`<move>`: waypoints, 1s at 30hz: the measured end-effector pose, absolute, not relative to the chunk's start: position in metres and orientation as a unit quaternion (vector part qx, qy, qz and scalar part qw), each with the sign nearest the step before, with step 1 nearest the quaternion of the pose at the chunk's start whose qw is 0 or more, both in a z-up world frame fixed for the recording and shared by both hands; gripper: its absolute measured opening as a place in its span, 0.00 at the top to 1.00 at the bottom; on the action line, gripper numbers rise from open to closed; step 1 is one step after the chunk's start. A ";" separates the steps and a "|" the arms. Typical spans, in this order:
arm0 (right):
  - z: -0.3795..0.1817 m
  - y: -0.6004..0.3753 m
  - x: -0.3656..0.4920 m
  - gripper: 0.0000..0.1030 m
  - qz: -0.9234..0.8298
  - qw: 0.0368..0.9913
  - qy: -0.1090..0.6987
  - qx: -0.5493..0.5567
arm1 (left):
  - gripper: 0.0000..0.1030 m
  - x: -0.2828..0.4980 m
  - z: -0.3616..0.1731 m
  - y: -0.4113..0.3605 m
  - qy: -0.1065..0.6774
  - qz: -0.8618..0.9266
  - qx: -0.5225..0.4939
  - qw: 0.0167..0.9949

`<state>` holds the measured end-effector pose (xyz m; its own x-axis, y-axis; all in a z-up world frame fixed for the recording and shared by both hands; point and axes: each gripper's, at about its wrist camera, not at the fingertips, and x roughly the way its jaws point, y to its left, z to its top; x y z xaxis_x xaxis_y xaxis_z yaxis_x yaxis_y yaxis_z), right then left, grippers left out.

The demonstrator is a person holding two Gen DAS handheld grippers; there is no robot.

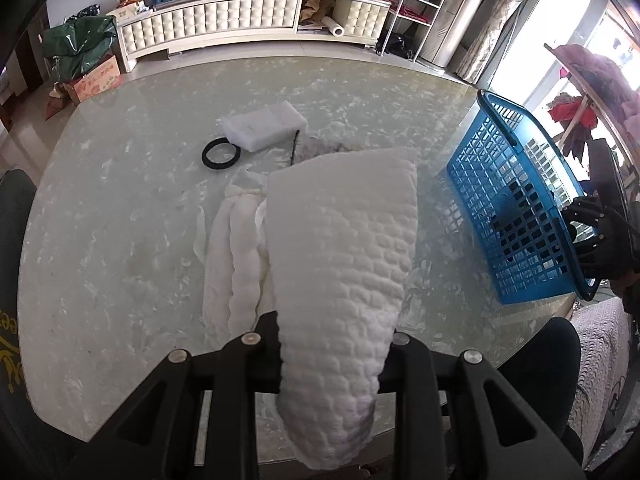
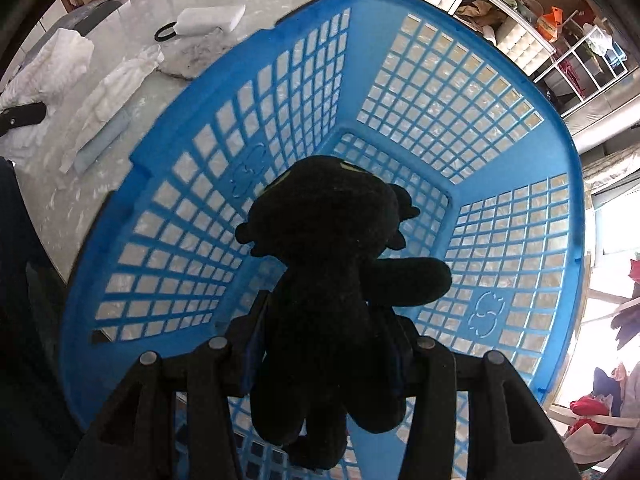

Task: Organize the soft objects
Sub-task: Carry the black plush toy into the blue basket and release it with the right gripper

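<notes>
A: Start with the soft things. Where are they?

B: A black plush toy [image 2: 340, 280] hangs over the open blue basket [image 2: 160, 208], pinched between the fingers of the right gripper [image 2: 326, 352]. The pads press on its body from both sides, and its head points down into the basket. Whether it touches the mesh floor I cannot tell.

A: And the other hand?

B: The left gripper [image 1: 332, 344] is clamped on a white quilted cloth [image 1: 344, 264], which stands up from the jaws in a thick fold (the bubbly texture fills the middle of that view). It is held above the table [image 1: 120, 240], not lying on it.

A: What lies beneath it?

B: A crumpled white fabric [image 1: 236, 256] is spread on the pale marbled tabletop, just beside and partly behind the held cloth. Further off lies a white foam block [image 1: 264, 128], with a black ring [image 1: 221, 155] touching its near corner.

A: How does the basket sit?

B: On the table near its edge, to the right of the cloths in the left wrist view. Through its mesh wall the right gripper [image 1: 592, 236] shows dark at the rim.

A: Anything beyond the table?

B: A long cream cabinet [image 1: 248, 20] with padded drawer fronts, its top crowded with boxes and packets, and a white wire rack [image 1: 416, 4] beside it.
</notes>
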<state>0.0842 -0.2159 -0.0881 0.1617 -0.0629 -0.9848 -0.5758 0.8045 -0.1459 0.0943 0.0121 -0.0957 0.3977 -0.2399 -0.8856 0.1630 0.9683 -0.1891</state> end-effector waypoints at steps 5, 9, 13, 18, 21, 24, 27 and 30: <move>-0.090 -0.234 0.085 0.55 0.181 0.714 0.622 -0.265 | 0.76 0.095 -0.097 0.007 0.537 -0.124 -0.032 0.834; -0.092 -0.244 0.090 0.55 0.184 0.709 0.623 -0.274 | 0.76 0.097 -0.097 0.003 0.538 -0.124 -0.028 0.833; -0.100 -0.253 0.095 0.54 0.173 0.706 0.630 -0.274 | 0.76 0.097 -0.096 0.001 0.538 -0.125 -0.028 0.833; -0.102 -0.257 0.099 0.52 0.162 0.706 0.634 -0.270 | 0.76 0.098 -0.095 -0.003 0.536 -0.131 -0.026 0.833; -0.100 -0.257 0.100 0.51 0.151 0.708 0.636 -0.268 | 0.76 0.097 -0.097 -0.004 0.539 -0.133 -0.025 0.831; -0.097 -0.258 0.102 0.48 0.142 0.711 0.635 -0.265 | 0.76 0.096 -0.097 -0.001 0.539 -0.131 -0.026 0.832; -0.096 -0.260 0.103 0.40 0.133 0.716 0.633 -0.264 | 0.76 0.095 -0.096 -0.001 0.538 -0.130 -0.026 0.832; -0.093 -0.258 0.103 0.30 0.133 0.717 0.636 -0.253 | 0.76 0.093 -0.095 0.000 0.538 -0.128 -0.026 0.833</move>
<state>0.1027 -0.2585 -0.0927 0.1553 -0.1314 -0.9791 -0.5130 0.8362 -0.1936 0.0932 -0.0003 -0.0950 0.3885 -0.2404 -0.8895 0.1847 0.9661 -0.1804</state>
